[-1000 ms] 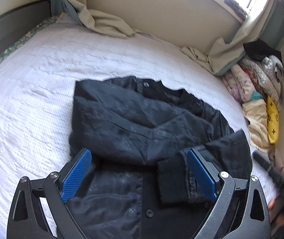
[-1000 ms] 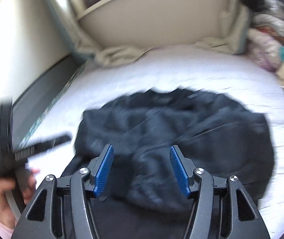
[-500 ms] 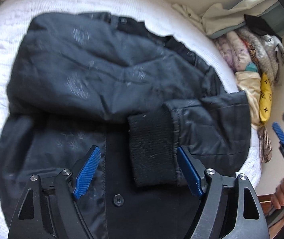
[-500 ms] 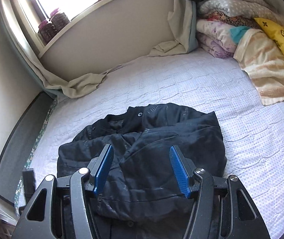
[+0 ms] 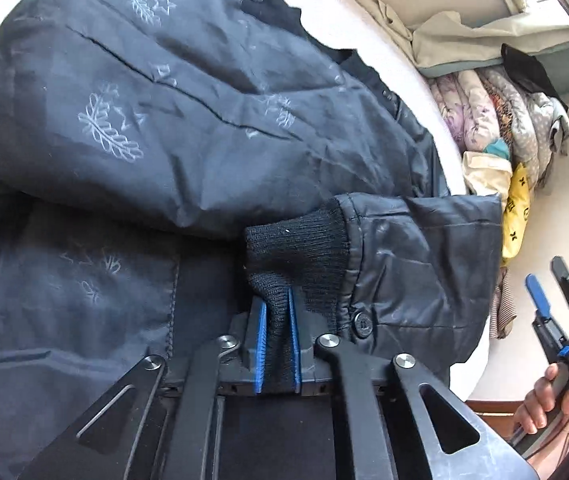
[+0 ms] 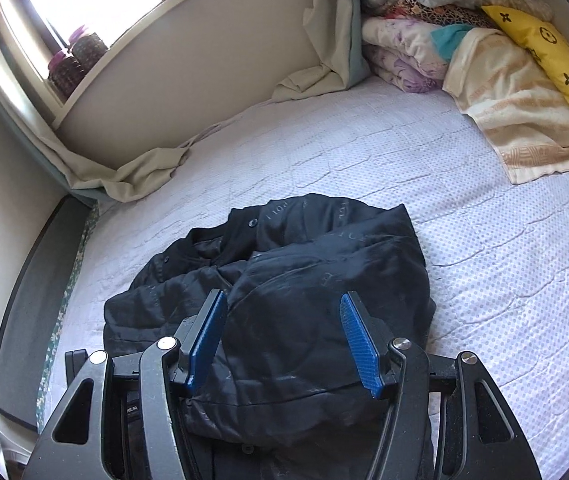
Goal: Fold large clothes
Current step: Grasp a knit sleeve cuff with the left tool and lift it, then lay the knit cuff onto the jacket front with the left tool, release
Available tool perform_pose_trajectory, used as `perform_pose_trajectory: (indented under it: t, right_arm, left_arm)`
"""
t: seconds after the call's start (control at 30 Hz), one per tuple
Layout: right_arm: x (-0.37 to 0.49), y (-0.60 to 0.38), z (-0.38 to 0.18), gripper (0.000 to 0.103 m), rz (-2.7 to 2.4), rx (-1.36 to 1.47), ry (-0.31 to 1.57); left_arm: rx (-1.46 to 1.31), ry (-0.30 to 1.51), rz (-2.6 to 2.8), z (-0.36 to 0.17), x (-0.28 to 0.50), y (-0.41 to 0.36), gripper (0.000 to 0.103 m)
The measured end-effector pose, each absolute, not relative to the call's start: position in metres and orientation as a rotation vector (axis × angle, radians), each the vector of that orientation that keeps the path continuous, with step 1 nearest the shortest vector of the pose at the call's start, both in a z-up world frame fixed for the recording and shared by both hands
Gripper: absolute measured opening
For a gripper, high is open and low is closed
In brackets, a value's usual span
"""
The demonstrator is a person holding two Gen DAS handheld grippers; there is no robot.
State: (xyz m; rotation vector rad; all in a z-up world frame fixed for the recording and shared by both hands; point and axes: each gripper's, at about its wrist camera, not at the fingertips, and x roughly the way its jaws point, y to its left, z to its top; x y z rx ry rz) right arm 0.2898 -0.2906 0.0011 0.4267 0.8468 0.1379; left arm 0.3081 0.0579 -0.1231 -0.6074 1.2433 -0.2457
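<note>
Left tool (image 5: 277,334) apparently pinching cuff (image 5: 296,248)

The left wrist view sits close above the dark jacket (image 5: 188,128), which fills most of the frame, and faces along the left hand-held gripper (image 5: 277,340) toward the stacked bedding (image 5: 496,120) at the far right. The right wrist view sits higher and farther back, behind the right hand-held gripper (image 6: 282,344), and faces across the bed (image 6: 464,240) toward the window sill (image 6: 96,68). Both views share the jacket, the bedding stack and the curtain hem (image 6: 144,172). The right hand-held gripper also appears at the right edge of the left view.
</note>
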Motion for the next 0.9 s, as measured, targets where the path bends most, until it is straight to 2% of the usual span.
perform_pose_trajectory:
  t: [0.37,0.6,0.9]
  right_arm:
    - [0.29,-0.294,0.003,0.057,0.103,0.409,0.836]
    - [0.298,-0.288,-0.005,0.057,0.067,0.367,0.868]
    - [0.311,-0.277,-0.023,0.053,0.053,0.368,0.936]
  left_arm:
    - [-0.442,0.974,-0.203,-0.027,0.275,0.094,0.009]
    - [-0.464,1.061,-0.069,-0.053,0.274,0.131,0.009]
    - [-0.417,1.125,-0.014,-0.079,0.277,0.132,0.009]
